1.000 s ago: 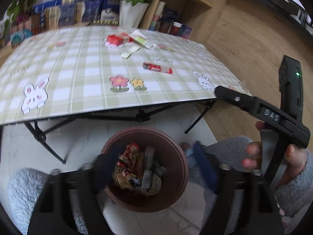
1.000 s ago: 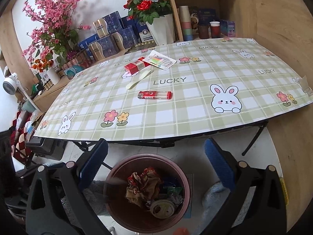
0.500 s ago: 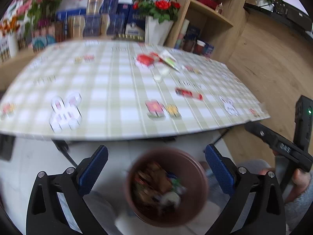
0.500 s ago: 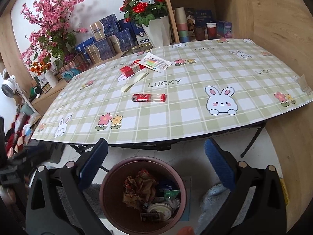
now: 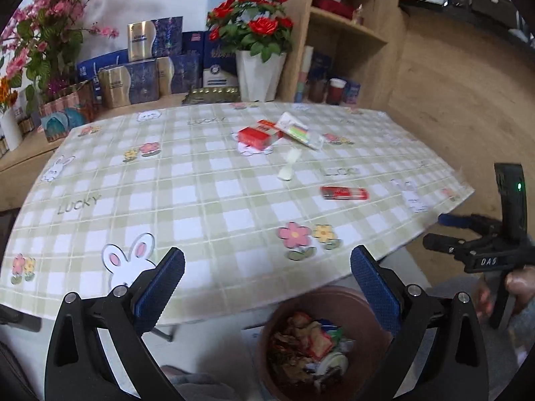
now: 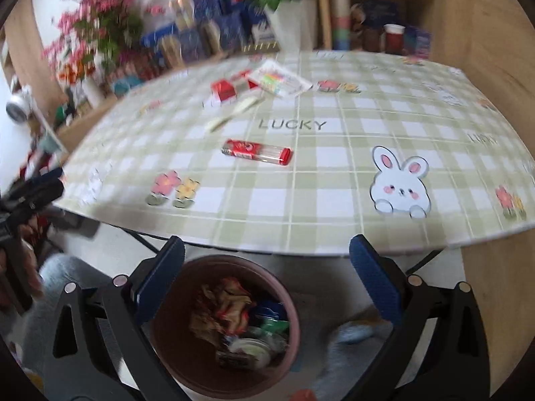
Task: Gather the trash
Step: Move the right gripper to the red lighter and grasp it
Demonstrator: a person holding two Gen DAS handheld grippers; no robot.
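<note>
Both grippers empty, jaws wide: left gripper (image 5: pixel 267 287), right gripper (image 6: pixel 266 277), above the bin (image 6: pixel 174 344). Red wrapper (image 6: pixel 256 151) lies beyond on the table (image 6: pixel 334 214), straight ahead of the right gripper, long axis crosswise. Right hand looks nearer.

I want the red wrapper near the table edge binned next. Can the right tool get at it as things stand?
Probably yes. The right tool is open and empty, and the red wrapper lies alone on the tablecloth straight ahead, nothing standing between them. The left tool is off to the side.
</note>
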